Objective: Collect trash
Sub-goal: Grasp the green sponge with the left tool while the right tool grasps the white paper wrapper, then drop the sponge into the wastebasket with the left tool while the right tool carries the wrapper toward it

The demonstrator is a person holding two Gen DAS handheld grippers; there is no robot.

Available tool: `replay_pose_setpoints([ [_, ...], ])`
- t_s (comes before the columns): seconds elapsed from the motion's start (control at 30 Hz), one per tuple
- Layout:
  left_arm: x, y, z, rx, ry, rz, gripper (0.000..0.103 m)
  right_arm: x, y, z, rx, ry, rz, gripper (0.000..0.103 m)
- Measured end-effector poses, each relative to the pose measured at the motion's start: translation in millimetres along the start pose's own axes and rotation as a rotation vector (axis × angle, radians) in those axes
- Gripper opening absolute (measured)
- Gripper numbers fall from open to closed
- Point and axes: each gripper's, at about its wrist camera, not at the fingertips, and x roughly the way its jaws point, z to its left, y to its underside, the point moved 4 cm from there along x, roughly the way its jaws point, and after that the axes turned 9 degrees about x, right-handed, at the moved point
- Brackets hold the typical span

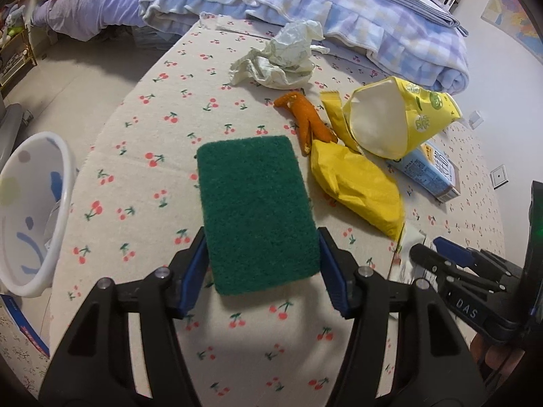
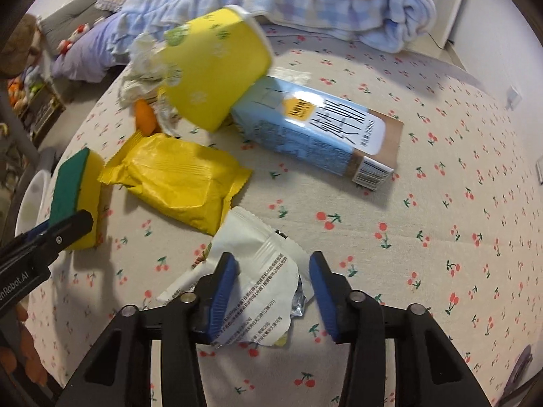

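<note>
My left gripper (image 1: 261, 247) is shut on a green and yellow sponge (image 1: 256, 210), held just above the cherry-print sheet; the sponge also shows in the right wrist view (image 2: 76, 196). My right gripper (image 2: 273, 268) is open, its jaws standing either side of a torn white wrapper (image 2: 251, 281) lying on the sheet. Other trash lies ahead: a yellow packet (image 2: 183, 183), a tipped yellow paper cup (image 2: 217, 71), a blue carton (image 2: 319, 129), an orange peel (image 1: 305, 118) and crumpled paper (image 1: 285, 57).
A white bin (image 1: 30, 213) stands off the bed's left edge. A blue checked blanket (image 1: 305, 3) is heaped at the far end of the bed. The right gripper's body (image 1: 475, 271) shows at right in the left wrist view.
</note>
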Motion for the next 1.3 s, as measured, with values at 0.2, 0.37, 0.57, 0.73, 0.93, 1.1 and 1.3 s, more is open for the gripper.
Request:
replay_pose_setpoints([
  [0.2, -15, 6, 17, -0.011, -0.003, -0.010, 0.062, -11, 5, 12, -0.024, -0.061, 0.015, 0.020],
  [0.37, -30, 13, 31, -0.025, 0.000, -0.023, 0.062, -24, 9, 21, 0.012, -0.165, 0.040, 0.015],
  [0.57, -49, 20, 53, -0.051, 0.006, -0.050, 0.062, -40, 10, 28, 0.033, -0.223, 0.031, 0.008],
  [0.73, -61, 27, 70, -0.069, 0.016, -0.056, 0.062, -46, 15, 27, 0.052, -0.229, 0.042, 0.024],
  [0.93, -69, 38, 84, -0.070, 0.016, -0.051, 0.062, -35, 39, 23, 0.044, -0.149, 0.088, 0.071],
  [1.1, -72, 51, 93, -0.063, 0.007, -0.039, 0.062, -25, 60, 32, -0.019, -0.099, 0.101, 0.071],
  [1.3, -76, 64, 103, -0.069, -0.004, -0.031, 0.062, -18, 77, 43, -0.100, -0.038, 0.043, 0.068],
])
